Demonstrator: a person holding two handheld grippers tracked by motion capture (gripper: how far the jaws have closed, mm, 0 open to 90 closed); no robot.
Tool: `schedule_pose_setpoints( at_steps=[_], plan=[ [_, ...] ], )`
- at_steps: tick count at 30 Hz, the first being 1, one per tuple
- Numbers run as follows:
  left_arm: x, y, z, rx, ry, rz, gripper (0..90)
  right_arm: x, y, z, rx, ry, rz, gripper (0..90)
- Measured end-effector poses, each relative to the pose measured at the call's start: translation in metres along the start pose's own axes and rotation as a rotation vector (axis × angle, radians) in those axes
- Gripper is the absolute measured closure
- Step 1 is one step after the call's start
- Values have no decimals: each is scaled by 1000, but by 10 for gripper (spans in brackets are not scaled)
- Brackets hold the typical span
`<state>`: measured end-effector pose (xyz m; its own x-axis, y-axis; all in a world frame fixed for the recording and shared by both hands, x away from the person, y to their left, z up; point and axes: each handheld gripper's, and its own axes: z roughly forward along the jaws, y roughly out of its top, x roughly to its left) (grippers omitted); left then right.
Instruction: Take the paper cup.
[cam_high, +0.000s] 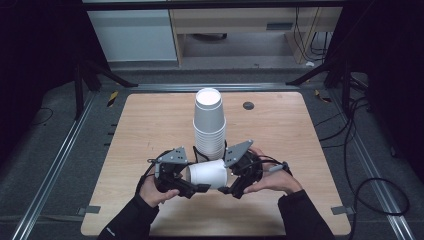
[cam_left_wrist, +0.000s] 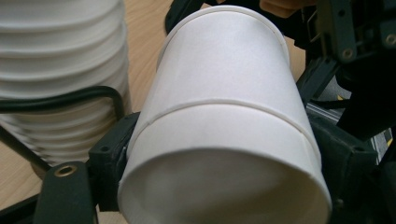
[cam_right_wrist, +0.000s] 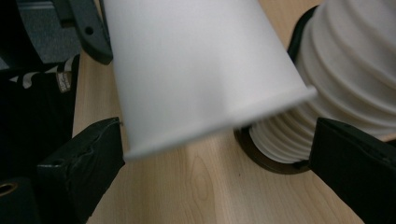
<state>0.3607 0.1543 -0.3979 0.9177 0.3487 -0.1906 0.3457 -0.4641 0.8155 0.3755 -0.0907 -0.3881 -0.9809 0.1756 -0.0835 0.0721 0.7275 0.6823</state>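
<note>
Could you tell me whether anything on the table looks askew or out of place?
Only one cup lies sideways, clamped in the left gripper in front of the upright stack. Nothing looks spilled or damaged.

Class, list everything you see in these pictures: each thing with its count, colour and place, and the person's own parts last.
Single cup: one, white, on its side between the two grippers, near the table's front.
Stack of cups: one, white, upside down, mid-table behind the single cup.
Table: one, light wood.
Round plug: one, dark, far right of the table top.
Left gripper: one, black, clamped on the single cup.
Right gripper: one, black, jaws apart beside the cup's rim.
Hands: two, dark sleeves, at the front edge.
</note>
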Motion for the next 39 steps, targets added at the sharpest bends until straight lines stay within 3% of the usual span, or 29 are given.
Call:
schedule_pose_setpoints(
  at_steps=[9, 14, 21, 29, 39],
  plan=[
    [4, -1, -10, -60, 28, -4, 197, -5, -24, -30, -133, -41, 100, 33],
    [4, -2, -8, -72, 15, -3, 196, -3, -46, -40, -235, -61, 183, 24],
    [3, -3, -5, -118, 2, -1, 196, -2, -57, -42, -277, -42, 248, 20],
    [3, -3, 0, -140, 1, 8, 195, 0, -61, -29, -255, -28, 252, 23],
    [-2, -1, 5, -154, -19, 35, 195, 4, -56, -23, -304, 13, 260, 24]
  ],
)
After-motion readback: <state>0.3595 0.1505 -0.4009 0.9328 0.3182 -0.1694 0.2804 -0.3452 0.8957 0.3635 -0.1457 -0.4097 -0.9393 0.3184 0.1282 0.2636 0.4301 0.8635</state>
